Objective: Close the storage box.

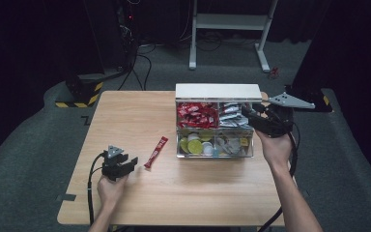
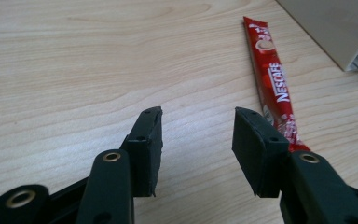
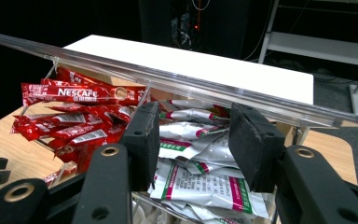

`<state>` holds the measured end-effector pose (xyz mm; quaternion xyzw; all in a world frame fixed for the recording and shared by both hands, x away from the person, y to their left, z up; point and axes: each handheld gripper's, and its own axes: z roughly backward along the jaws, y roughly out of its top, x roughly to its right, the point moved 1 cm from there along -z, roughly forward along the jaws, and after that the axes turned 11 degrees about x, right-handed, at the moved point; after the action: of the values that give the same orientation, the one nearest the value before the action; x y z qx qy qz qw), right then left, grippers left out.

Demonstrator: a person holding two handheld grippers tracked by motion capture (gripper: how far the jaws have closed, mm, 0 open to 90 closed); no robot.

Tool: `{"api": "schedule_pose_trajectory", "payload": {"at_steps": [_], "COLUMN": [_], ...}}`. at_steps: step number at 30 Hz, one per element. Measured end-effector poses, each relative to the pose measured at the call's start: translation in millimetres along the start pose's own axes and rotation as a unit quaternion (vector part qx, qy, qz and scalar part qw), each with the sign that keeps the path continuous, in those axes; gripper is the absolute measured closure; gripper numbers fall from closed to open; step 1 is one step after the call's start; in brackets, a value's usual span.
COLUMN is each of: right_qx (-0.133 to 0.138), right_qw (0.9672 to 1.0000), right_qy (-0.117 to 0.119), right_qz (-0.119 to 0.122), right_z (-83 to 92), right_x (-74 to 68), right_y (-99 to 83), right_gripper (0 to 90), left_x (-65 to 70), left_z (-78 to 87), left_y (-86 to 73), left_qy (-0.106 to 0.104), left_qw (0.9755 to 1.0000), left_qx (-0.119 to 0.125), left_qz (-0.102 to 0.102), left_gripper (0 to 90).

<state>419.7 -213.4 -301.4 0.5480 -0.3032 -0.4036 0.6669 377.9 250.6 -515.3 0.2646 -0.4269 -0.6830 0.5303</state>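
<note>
Red coffee stick sachet (image 1: 155, 152) lies flat on the wooden desk (image 1: 125, 111), just right of the left gripper (image 1: 125, 166), whose jaws stand part-open and empty, the sachet outside the right jaw rather than between them. The sachet looks just set down or about to be picked up; a grasp would call for shifting the jaws sideways over it. The left hand (image 1: 110, 187) rests low near the desk's front edge. Farther right, a clear compartment box (image 1: 215, 153) holds red and silver sachets. The right gripper (image 1: 249, 115) hovers at its open lid (image 3: 177, 84), jaws part-open, gripping nothing visible.
</note>
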Motion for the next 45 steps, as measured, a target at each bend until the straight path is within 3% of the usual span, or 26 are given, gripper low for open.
{"api": "schedule_pose_trajectory", "payload": {"at_steps": [18,29,33,41,45], "right_qx": [-0.006,-0.01,-0.014,-0.018,-0.018], "right_qw": [1.0,0.9999,0.9999,0.9998,0.9998], "right_qy": [-0.006,-0.004,-0.002,0.0,0.005], "right_qz": [0.004,0.002,0.0,-0.003,-0.006], "right_z": [7.8,11.6,13.8,17.2,19.3], "right_x": [-0.4,-0.1,-0.1,2.5,2.5], "right_y": [-10.9,-15.2,-17.5,-24.0,-29.4], "right_gripper": [52.9,52.4,52.0,51.5,50.9], "left_x": [-7.9,-5.3,-4.2,-3.1,1.1], "left_z": [-2.7,-3.3,-2.8,-3.2,-3.6], "left_y": [-12.8,-16.0,-19.5,-19.5,-19.9], "left_qy": [0.014,0.019,0.021,0.02,0.021], "left_qw": [0.9998,0.9996,0.9996,0.9996,0.9991], "left_qx": [-0.017,-0.008,0.006,0.007,-0.001], "left_qz": [-0.004,-0.017,-0.019,-0.021,-0.036], "left_gripper": [49.1,45.3,44.8,40.7,37.2]}}
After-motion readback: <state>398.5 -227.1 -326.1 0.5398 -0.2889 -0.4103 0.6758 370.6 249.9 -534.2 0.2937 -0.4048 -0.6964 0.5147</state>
